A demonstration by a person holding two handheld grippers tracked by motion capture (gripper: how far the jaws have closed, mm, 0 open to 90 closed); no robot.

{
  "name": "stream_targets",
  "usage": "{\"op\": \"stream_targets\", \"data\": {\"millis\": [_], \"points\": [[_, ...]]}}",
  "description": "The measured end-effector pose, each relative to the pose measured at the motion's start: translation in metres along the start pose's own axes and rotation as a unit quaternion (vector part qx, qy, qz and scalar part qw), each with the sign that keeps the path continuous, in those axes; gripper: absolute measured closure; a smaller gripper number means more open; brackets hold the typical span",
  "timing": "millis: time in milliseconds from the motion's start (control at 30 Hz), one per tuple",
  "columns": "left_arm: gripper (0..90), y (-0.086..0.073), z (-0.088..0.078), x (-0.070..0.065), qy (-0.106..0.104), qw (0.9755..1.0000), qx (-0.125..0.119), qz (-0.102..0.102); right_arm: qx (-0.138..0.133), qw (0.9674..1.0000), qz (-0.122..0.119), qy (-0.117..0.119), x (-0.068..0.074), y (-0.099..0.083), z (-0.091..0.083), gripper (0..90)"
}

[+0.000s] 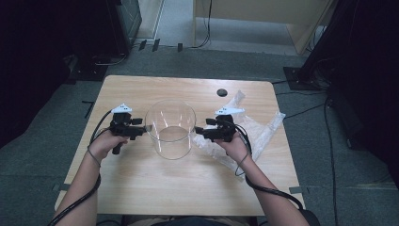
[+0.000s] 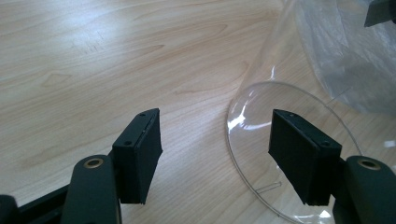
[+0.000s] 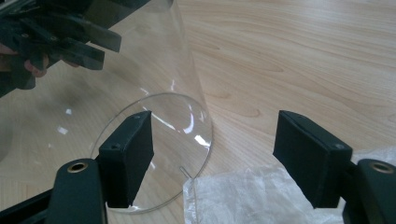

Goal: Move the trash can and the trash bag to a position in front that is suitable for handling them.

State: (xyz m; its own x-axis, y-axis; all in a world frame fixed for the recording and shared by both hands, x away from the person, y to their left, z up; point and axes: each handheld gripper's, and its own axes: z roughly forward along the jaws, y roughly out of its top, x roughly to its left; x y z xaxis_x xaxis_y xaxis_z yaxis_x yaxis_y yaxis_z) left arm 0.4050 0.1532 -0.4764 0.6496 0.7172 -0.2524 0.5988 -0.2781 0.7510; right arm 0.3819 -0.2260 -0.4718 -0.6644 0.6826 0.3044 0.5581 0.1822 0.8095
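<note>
Two claws are flanking the clear jar [image 1: 170, 129] standing mid-table [image 1: 141, 183]: your left claw [image 1: 142, 132] and right claw [image 1: 197, 130] are gaping, gripping nothing, straddling its wall; plastic bag [image 1: 256, 127] lying just beside.

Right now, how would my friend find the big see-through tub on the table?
Look at the light wooden table, then at its middle, between the left gripper and the right gripper. There stands a clear, round, open-topped plastic container. Unlike the crinkly clear plastic bag lying flat beside it, it stands tall and stiff.
</note>
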Motion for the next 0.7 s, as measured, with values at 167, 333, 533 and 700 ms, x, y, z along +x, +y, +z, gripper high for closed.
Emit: {"op": "stream_targets", "data": {"millis": [167,333,533,700], "points": [[33.9,-0.003,-0.001,-0.006,-0.003,1.0000,0.005,-0.001,0.012,0.9999,-0.009,0.003,0.003,-0.002,-0.005,28.7],[33.5,-0.006,0.000,-0.010,-0.003,0.9999,0.012,-0.001,0.018,0.9996,-0.020,0.006,0.003,-0.004,-0.009,26.5],[27.7,-0.013,0.003,-0.009,0.000,0.9997,0.022,-0.009,0.032,0.9986,-0.041,-0.012,-0.005,-0.007,-0.009,20.4],[23.2,-0.014,0.004,-0.007,0.007,0.9992,0.039,-0.012,0.038,0.9978,-0.046,-0.028,-0.012,-0.008,-0.011,17.5]]}}
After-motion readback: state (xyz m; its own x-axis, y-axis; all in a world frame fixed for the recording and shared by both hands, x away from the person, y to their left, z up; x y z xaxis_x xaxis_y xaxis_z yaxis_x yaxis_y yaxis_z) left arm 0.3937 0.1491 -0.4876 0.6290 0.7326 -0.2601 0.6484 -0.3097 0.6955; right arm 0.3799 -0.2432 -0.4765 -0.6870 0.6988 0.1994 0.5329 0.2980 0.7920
